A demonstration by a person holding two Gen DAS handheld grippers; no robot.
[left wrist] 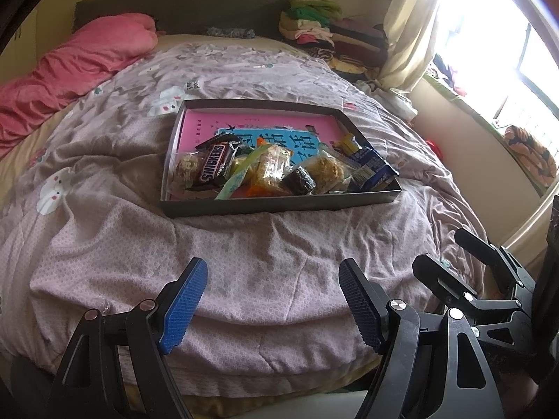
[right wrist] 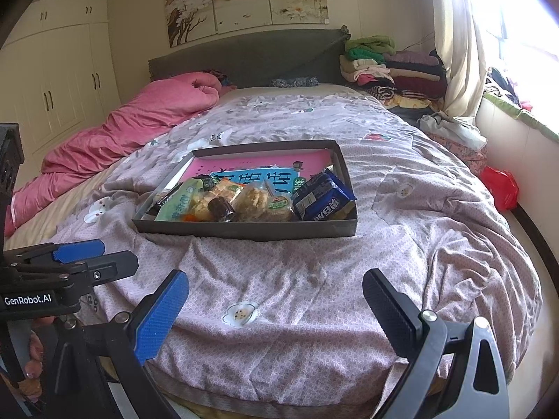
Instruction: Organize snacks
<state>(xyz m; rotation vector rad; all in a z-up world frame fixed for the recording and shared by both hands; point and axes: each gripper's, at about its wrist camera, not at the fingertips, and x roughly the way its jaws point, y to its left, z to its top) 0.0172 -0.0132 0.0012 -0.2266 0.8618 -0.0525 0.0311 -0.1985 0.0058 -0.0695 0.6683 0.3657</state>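
Note:
A shallow dark box [left wrist: 272, 206] [right wrist: 244, 232] lies on the bed, with a pink and blue book inside it. Several wrapped snacks are piled at the box's near end: a Snickers bar [left wrist: 213, 166], a blue biscuit pack [left wrist: 372, 167] [right wrist: 323, 197], a green packet [right wrist: 178, 202] and clear-wrapped cakes [left wrist: 272, 169] [right wrist: 255, 199]. My left gripper [left wrist: 272, 300] is open and empty, held over the near edge of the bed, short of the box. My right gripper [right wrist: 276, 310] is open and empty, beside the left one and equally short of the box.
The bed has a mauve patterned quilt [left wrist: 244, 272] [right wrist: 401, 244]. A pink duvet [left wrist: 70, 66] [right wrist: 122, 132] lies along the left side. Folded clothes [left wrist: 332, 35] [right wrist: 391, 70] are stacked at the far right by the curtain. A red bag [right wrist: 499, 183] sits on the floor at right.

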